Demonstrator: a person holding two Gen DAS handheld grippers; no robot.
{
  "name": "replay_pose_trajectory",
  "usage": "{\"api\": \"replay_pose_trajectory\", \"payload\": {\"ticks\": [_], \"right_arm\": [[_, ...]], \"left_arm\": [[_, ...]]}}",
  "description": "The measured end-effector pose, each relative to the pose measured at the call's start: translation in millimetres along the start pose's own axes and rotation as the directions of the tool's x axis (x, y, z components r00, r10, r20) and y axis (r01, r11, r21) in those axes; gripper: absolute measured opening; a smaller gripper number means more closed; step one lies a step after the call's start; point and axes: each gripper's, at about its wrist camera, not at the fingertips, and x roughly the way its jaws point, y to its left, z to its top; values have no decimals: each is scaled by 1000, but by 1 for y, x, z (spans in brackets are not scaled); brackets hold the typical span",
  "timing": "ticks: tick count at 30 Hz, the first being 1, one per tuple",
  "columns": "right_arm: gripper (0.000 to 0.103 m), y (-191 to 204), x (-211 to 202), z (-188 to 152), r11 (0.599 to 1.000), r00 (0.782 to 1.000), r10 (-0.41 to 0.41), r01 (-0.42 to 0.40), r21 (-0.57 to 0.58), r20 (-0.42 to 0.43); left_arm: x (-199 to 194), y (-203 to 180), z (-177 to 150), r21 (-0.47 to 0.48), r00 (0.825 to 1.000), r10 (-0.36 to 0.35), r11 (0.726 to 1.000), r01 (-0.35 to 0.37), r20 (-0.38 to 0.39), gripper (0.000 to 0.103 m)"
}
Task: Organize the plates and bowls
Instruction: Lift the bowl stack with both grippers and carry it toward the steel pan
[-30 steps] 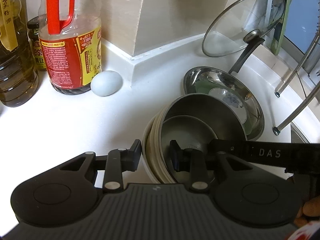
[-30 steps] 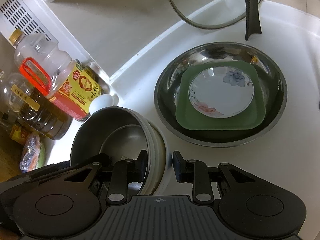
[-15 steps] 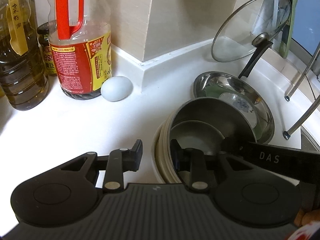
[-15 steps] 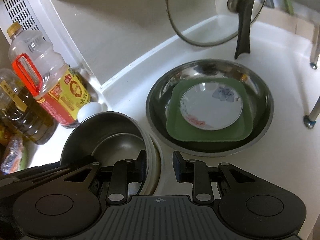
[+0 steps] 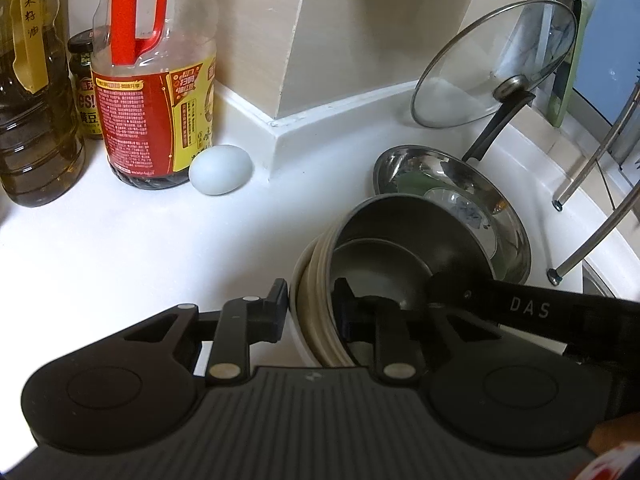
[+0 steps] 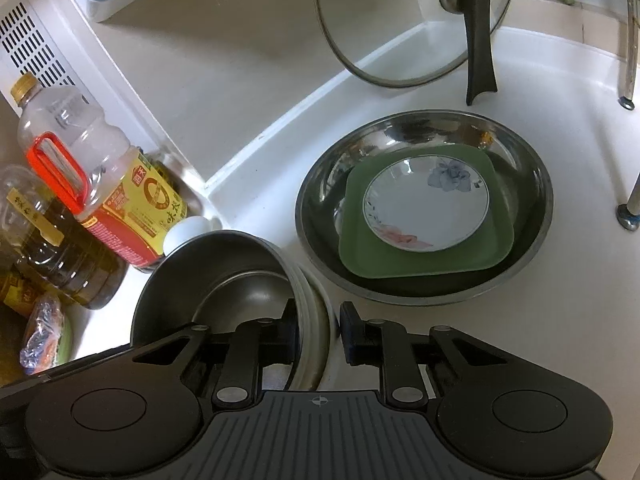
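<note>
We see the left gripper [image 5: 310,306] and the right gripper [image 6: 318,330] each pinching an opposite rim of the stack of bowls [image 6: 224,280], their jaws having just been closing on it. The stack sits tilted on the white counter [image 5: 140,248], just near and left of the steel basin [image 6: 532,240] holding a green plate [image 6: 492,248] and a flowered dish [image 6: 424,204].
</note>
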Motion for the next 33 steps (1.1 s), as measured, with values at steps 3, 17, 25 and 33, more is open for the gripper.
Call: {"api": "replay_pose_trajectory", "payload": {"ticks": [3, 17, 25, 33], "right_arm": [[22, -1, 0, 0, 1000, 1000, 8, -8, 5, -1], [22, 0, 1, 1, 1000, 1000, 6, -6, 1, -10], [22, 1, 0, 2, 1000, 1000, 13, -13, -1, -6], [22, 5, -2, 7, 1000, 1000, 23, -23, -8, -3]], "left_arm": [[0, -1, 0, 3, 1000, 4, 1000, -4, -3, 22], [0, -1, 1, -8, 1000, 5, 1000, -6, -14, 22], [-2, -1, 3, -14, 1000, 8, 1000, -8, -11, 22], [-7, -1, 6, -19, 1000, 14, 1000, -14, -5, 22]]}}
